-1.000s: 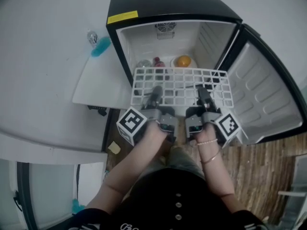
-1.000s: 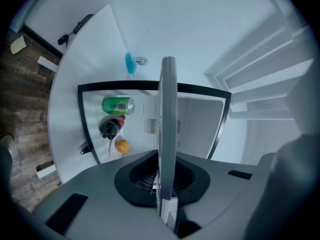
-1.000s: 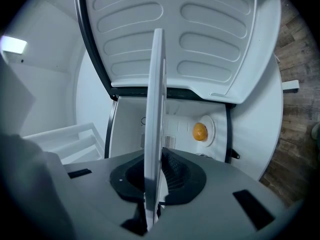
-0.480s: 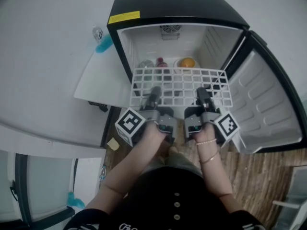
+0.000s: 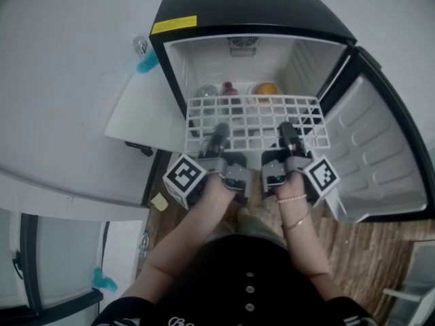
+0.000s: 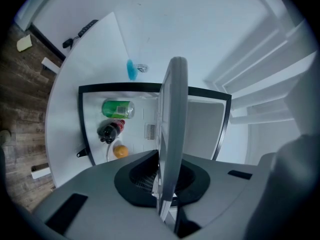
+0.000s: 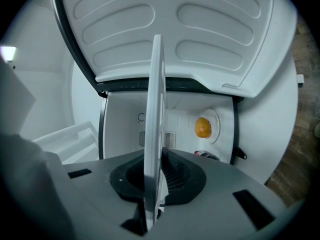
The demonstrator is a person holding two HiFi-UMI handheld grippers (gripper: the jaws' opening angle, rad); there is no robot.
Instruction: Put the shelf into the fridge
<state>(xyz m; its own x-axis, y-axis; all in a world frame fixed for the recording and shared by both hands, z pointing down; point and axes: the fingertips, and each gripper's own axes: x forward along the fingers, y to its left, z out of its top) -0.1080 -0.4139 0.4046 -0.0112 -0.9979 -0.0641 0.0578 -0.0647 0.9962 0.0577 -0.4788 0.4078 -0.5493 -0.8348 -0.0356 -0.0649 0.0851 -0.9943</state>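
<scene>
My left gripper (image 5: 219,133) and right gripper (image 5: 286,132) each pinched the near edge of the wire shelf (image 5: 255,117). I judged it should go in level, square to the fridge (image 5: 251,5) walls.

The fridge (image 5: 245,5) stands open, its door (image 5: 380,148) swung clear to the right; the shelf (image 5: 255,122) spans its mouth side to side; above that the cavity is free; below, at the floor's back edge, a can (image 5: 206,92), bottle (image 5: 229,87) and orange (image 5: 266,87) block the way.
</scene>
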